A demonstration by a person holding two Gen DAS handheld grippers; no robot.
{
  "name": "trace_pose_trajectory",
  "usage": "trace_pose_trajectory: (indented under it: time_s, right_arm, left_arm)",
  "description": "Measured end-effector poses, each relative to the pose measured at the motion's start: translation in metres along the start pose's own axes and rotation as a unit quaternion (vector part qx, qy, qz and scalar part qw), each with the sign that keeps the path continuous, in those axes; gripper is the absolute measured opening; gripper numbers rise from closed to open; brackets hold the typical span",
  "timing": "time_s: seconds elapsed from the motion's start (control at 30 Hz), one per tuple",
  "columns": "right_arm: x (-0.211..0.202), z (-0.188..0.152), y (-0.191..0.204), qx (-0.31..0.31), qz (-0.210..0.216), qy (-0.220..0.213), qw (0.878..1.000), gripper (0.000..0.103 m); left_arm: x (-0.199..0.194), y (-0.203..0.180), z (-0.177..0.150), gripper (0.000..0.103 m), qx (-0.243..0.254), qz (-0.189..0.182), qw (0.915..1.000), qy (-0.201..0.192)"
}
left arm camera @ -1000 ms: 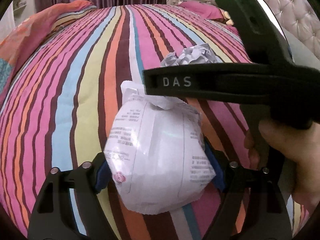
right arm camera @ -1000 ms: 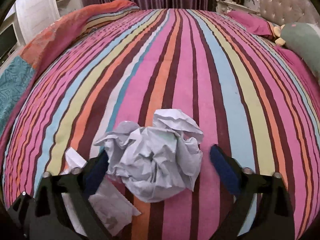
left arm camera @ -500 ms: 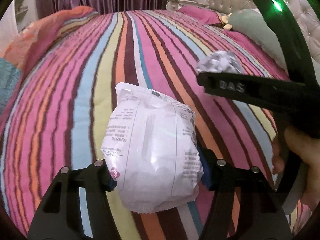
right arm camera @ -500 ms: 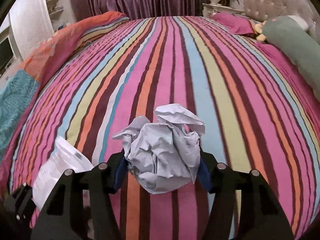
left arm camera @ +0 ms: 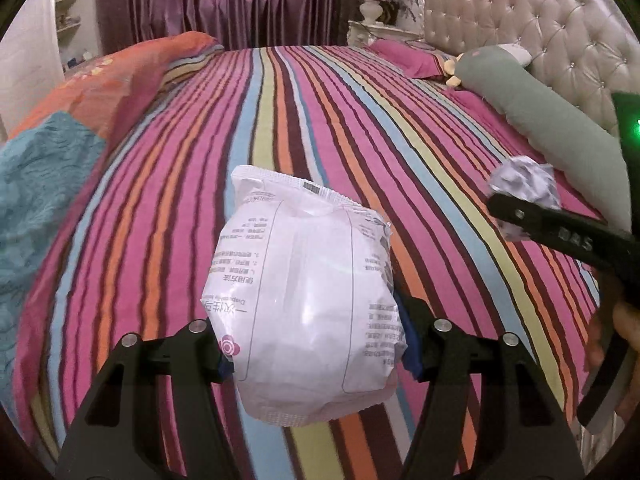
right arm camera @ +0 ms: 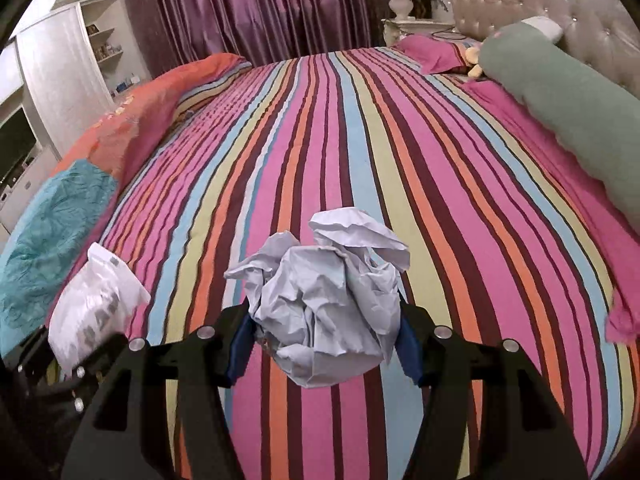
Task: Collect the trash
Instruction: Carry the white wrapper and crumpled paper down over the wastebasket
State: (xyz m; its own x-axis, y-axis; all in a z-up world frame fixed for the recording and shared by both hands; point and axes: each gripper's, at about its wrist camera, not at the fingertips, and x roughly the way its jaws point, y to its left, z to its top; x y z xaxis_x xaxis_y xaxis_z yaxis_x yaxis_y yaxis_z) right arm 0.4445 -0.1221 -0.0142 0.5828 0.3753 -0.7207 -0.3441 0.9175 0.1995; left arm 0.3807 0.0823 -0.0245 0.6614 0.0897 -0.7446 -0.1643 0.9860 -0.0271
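Observation:
My left gripper (left arm camera: 316, 354) is shut on a puffy white plastic wrapper (left arm camera: 304, 292) printed with grey text, and it hangs above the striped bedspread (left arm camera: 320, 128). My right gripper (right arm camera: 324, 340) is shut on a ball of crumpled pale paper (right arm camera: 324, 304), also lifted off the bed. The right wrist view shows the white wrapper (right arm camera: 96, 308) at lower left. At the right edge of the left wrist view the crumpled paper (left arm camera: 524, 192) shows behind a black finger, with a hand (left arm camera: 624, 328) below it.
A long green bolster (right arm camera: 568, 108) and a pink pillow (right arm camera: 432, 50) lie along the tufted headboard (left arm camera: 540, 28) at the right. A folded orange and teal quilt (right arm camera: 80, 184) lies along the bed's left side. Purple curtains (right arm camera: 260, 4) hang behind, with white shelves (right arm camera: 56, 60) at left.
Both grippers closed on their items and lifted them off the bed. Both views have pulled back, so more of the bed, headboard and room shows.

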Motion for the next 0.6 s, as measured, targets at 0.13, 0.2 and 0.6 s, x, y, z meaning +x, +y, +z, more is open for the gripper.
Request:
trace_pose_trajectory:
  time_s: [0.13,0.2,0.6]
  right_arm:
    - [-0.024,-0.022,-0.002,0.012,0.012,-0.003,1.0,0.056]
    - [-0.034,-0.03,-0.002,0.01,0.013,-0.006,1.0,0.056]
    - [-0.086,-0.097,0.015,0.001,0.03,-0.004,1.0,0.056]
  left_arm:
    - [-0.022,0.008,-0.013,0.06,-0.007,0.007,0.9999,-0.002]
    - [-0.032,0.011,-0.021,0.06,-0.011,0.01,0.9999,-0.002]
    - [-0.073,0.017,-0.082,0.06,-0.029,0.007,0.9996,0.006]
